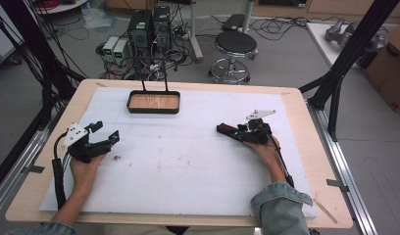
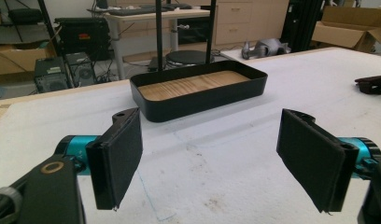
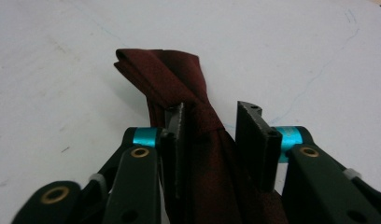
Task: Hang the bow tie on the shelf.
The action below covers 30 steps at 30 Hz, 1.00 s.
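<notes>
On the white mat at right, the right gripper (image 3: 209,140) clamps a folded maroon cloth (image 3: 179,74) (soft, light, floppy) by its bunched middle; the left gripper (image 2: 209,161) gapes empty near the black tray (image 2: 198,95).

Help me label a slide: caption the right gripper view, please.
Right gripper with its jaws closed around a folded dark red cloth lying on the white table cover.
</notes>
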### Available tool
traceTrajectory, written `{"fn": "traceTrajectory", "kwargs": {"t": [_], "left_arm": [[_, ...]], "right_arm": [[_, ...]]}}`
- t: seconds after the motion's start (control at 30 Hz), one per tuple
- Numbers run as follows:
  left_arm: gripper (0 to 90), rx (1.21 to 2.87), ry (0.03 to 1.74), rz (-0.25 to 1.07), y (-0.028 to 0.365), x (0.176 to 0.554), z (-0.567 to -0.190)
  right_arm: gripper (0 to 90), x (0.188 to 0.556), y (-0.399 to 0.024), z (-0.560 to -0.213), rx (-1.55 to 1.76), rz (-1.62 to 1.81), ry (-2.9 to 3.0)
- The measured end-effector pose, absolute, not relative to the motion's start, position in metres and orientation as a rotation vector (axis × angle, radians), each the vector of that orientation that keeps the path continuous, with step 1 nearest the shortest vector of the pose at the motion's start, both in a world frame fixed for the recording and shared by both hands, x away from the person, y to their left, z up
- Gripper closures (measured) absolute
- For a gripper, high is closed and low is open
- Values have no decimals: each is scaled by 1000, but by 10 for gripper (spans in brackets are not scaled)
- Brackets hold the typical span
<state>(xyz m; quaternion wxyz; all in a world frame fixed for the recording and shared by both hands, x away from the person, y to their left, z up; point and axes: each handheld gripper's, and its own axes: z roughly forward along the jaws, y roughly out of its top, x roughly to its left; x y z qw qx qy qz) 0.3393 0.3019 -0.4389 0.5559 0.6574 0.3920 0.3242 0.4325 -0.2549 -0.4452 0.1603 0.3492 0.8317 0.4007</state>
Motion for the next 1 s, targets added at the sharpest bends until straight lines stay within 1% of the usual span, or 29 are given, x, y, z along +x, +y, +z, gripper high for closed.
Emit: {"fn": "traceTrajectory", "kwargs": {"t": [0.23,0.5,0.8,0.83,0.9,1.0], "left_arm": [[229,1555,926,768,302,339,-439],[230,1561,926,775,301,339,-439],[230,1554,929,774,300,340,-439],[230,1556,927,773,301,340,-439],[230,1555,930,773,301,340,-439],[230,1556,927,773,301,340,-439]], "right_arm": [[722,429,-251,-439,973,1132,2356],[729,422,-239,-422,888,1171,2307],[729,422,-215,-391,833,1248,2243],[729,426,-207,-381,823,1263,2235],[730,427,-203,-376,822,1279,2223],[729,434,-186,-358,784,1353,2179]]}}
